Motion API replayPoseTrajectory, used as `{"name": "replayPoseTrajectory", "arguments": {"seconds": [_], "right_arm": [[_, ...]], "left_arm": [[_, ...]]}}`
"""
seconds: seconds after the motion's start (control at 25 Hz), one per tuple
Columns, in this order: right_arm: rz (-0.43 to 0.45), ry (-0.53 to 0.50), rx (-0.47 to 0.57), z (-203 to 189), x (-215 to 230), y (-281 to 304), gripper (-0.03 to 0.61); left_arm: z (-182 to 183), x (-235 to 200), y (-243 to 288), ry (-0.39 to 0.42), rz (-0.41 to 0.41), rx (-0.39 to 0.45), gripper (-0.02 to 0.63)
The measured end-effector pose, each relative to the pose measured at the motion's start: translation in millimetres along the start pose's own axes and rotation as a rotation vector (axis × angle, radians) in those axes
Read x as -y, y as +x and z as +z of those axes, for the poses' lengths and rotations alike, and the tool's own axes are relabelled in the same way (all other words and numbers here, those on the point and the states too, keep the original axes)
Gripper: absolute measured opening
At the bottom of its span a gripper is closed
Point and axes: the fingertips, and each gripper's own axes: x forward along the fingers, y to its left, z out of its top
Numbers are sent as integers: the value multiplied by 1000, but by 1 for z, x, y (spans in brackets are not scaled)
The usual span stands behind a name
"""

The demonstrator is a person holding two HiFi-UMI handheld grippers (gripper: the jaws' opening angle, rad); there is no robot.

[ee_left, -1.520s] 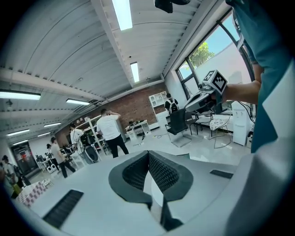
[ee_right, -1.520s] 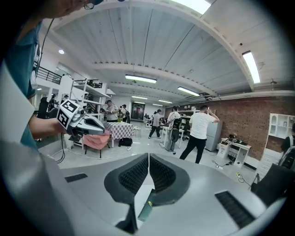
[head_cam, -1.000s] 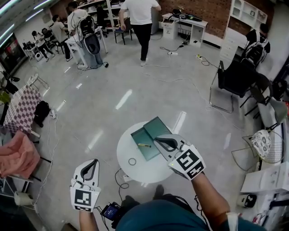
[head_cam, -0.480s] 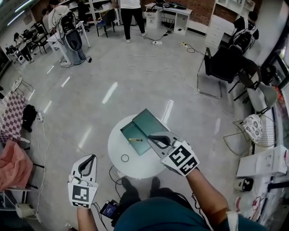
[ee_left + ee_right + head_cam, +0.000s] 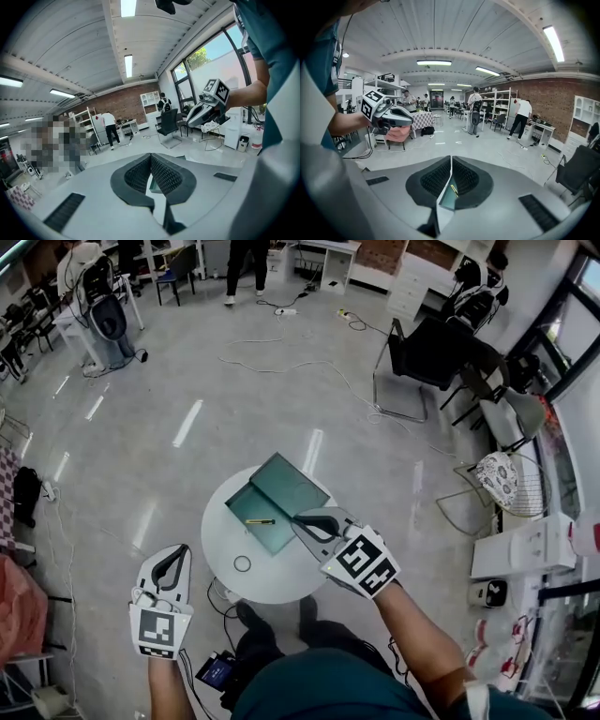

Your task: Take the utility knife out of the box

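An open green box (image 5: 265, 513) lies on a small round white table (image 5: 281, 579), its lid (image 5: 289, 485) folded back. A yellow utility knife (image 5: 260, 521) rests inside the box. My right gripper (image 5: 296, 517) hovers shut and empty over the box's right edge, a little right of the knife. In the right gripper view the knife (image 5: 453, 189) shows through the slit between the shut jaws. My left gripper (image 5: 179, 551) is shut and empty, off the table's left edge above the floor. The left gripper view shows the right gripper (image 5: 206, 110) ahead.
A black ring (image 5: 243, 563) lies on the table's near left part. A black chair (image 5: 422, 357) and a round wire stool (image 5: 506, 479) stand to the right. Cables (image 5: 281, 343) trail over the grey floor. People and desks are far at the back.
Both grippers have sunk lower. The right one has kept to the box's right edge, and the left one has come nearer the table's left side. Both stay shut.
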Motion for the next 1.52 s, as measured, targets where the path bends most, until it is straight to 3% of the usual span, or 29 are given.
{"name": "replayPoseTrajectory", "arguments": {"seconds": [0.88, 1.52], "right_arm": [[59, -4, -177, -87, 20, 153, 40], [149, -35, -372, -193, 43, 297, 41]], "left_arm": [[-122, -36, 67, -65, -82, -75, 18], [-228, -63, 143, -93, -125, -124, 18]]}}
